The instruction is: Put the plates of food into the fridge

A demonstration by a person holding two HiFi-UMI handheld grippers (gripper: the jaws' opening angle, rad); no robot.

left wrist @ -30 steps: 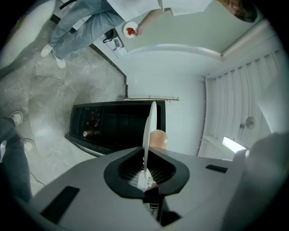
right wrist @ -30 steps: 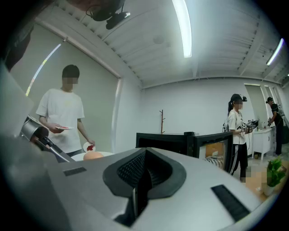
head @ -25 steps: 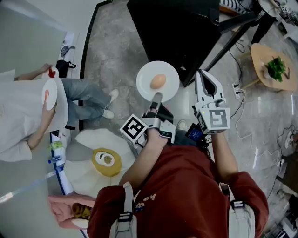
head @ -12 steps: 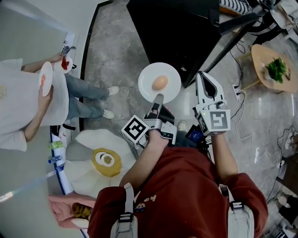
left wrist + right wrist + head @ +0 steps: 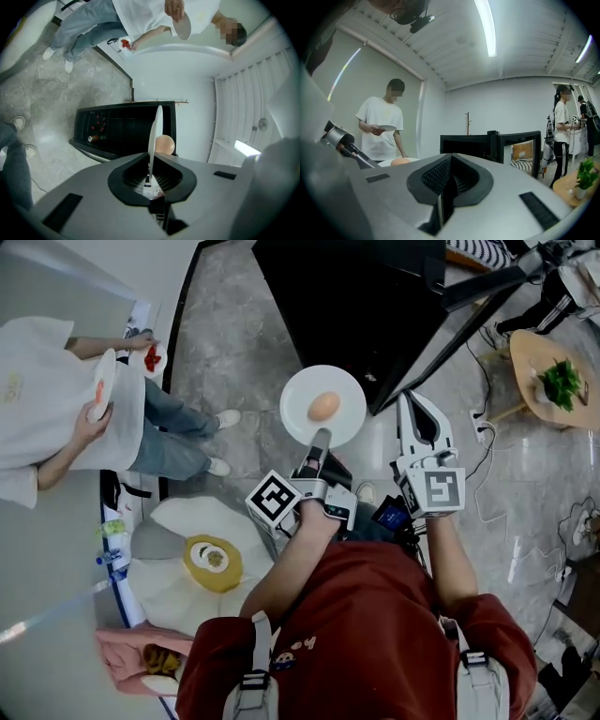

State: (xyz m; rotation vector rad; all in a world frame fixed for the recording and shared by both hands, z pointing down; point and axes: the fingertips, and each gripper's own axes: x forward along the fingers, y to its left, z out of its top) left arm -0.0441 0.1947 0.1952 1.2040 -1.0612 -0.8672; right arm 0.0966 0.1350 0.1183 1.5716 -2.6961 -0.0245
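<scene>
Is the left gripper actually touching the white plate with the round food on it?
Touching. In the left gripper view, the left gripper has its jaws closed on the rim of the white plate, with no gap.

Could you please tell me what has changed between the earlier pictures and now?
The bystander in the white shirt has moved up along the left edge of the head view, carrying a small dish. The left gripper stays shut on the rim of the white plate with the egg on it. The right gripper stays shut and empty beside it. Neither gripper has visibly shifted.
</scene>
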